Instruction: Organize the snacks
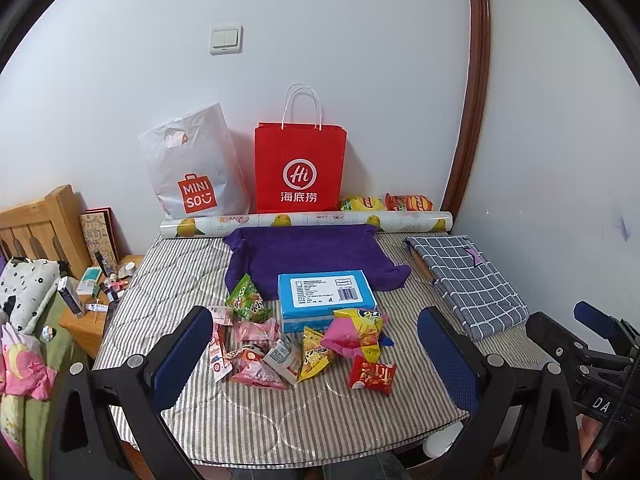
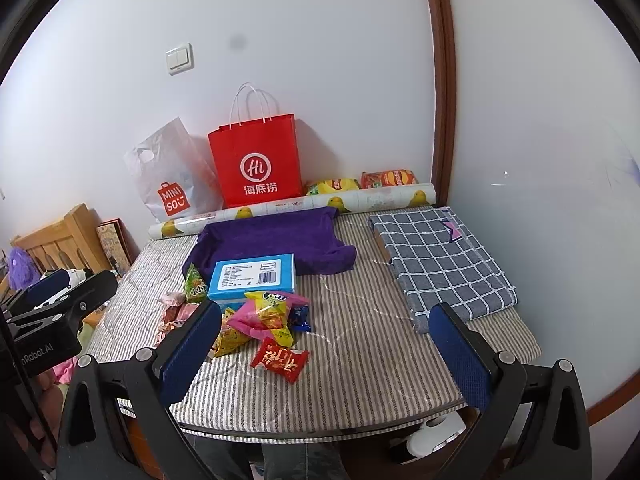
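**Snacks heaped on the striped table, both grippers empty**

Snacks [image 1: 304, 344] lie in a loose pile near the table's [image 1: 280, 420] front edge, touching the blue box [image 1: 326, 294]. The left gripper [image 1: 316, 360] hangs above them, jaws spread wide, holding nothing.

From the right wrist, the right gripper [image 2: 324, 360] is equally wide and empty; a red packet [image 2: 280, 360] lies between its fingers, the pile just left.

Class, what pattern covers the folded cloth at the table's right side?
Grey folded cloth: white grid checks, clearest in the right wrist view.
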Demonstrator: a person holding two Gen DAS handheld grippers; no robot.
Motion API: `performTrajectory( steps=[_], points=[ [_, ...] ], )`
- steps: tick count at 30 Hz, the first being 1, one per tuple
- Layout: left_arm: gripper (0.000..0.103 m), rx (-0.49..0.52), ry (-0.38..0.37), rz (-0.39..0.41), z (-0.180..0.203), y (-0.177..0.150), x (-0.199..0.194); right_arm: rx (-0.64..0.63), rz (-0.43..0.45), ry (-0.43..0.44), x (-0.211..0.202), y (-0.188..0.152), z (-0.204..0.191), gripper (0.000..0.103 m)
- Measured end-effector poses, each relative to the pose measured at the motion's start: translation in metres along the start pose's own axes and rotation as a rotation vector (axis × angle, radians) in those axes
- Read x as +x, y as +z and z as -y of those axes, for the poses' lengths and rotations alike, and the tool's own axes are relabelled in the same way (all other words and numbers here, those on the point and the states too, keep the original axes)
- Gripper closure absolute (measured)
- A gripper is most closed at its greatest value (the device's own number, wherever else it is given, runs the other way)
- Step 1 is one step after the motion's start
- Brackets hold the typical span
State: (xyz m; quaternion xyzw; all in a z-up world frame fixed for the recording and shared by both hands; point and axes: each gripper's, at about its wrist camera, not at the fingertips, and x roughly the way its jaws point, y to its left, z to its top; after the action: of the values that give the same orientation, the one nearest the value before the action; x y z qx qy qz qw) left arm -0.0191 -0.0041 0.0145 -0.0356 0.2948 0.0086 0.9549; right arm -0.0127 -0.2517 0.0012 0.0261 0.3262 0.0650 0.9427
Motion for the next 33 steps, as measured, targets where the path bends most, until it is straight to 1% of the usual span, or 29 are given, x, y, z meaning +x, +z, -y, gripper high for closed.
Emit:
performTrajectory(
  steps=[33],
  points=[
    [0.0, -0.01, 0.0, 0.006, -0.005, -0.001, -0.002, -0.018, 0.009, 0.009, -0.003, 0.0, -0.01, 0.001]
  ],
)
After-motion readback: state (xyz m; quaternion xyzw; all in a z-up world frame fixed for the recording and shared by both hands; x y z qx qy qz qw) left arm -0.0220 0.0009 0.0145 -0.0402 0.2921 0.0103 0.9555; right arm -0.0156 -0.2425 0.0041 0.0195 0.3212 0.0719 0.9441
